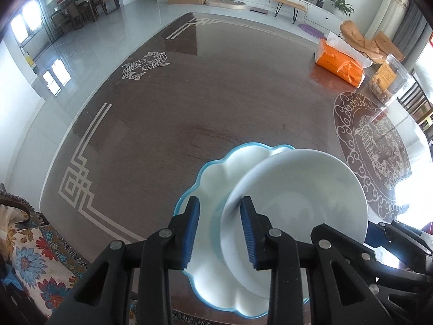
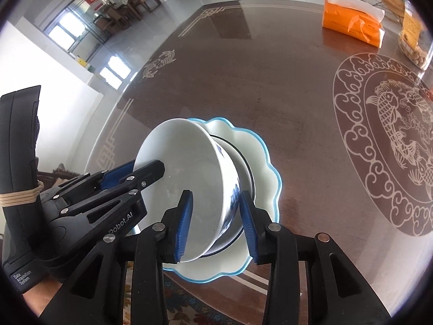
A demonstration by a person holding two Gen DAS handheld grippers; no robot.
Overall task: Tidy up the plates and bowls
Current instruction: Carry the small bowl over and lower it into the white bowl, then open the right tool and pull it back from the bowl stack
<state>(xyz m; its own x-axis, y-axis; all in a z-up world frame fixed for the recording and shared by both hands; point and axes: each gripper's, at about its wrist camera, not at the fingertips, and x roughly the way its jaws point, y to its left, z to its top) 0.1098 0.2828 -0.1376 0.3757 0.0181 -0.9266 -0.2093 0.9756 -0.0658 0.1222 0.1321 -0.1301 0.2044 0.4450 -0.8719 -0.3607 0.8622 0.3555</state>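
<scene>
A white bowl point(image 2: 189, 162) with blue painting outside stands in a black-rimmed dish point(image 2: 243, 168), which rests on a scalloped blue-edged plate point(image 2: 259, 157) near the table's front edge. My right gripper point(image 2: 216, 224) straddles the bowl's near wall, one pad inside and one outside, with gaps on both sides. In the left wrist view the same bowl point(image 1: 297, 203) sits on the scalloped plate point(image 1: 213, 178). My left gripper point(image 1: 219, 233) straddles its left rim; the jaws stand apart and do not clamp it. From the right wrist view, the left gripper point(image 2: 140, 169) reaches the bowl's far-left rim.
The brown glass-topped table point(image 1: 189, 108) carries fish and cloud patterns. An orange tissue pack point(image 1: 338, 65) and a clear jar of snacks point(image 1: 387, 81) stand at the far right. A floral cloth point(image 1: 35, 257) covers a seat at the near left corner.
</scene>
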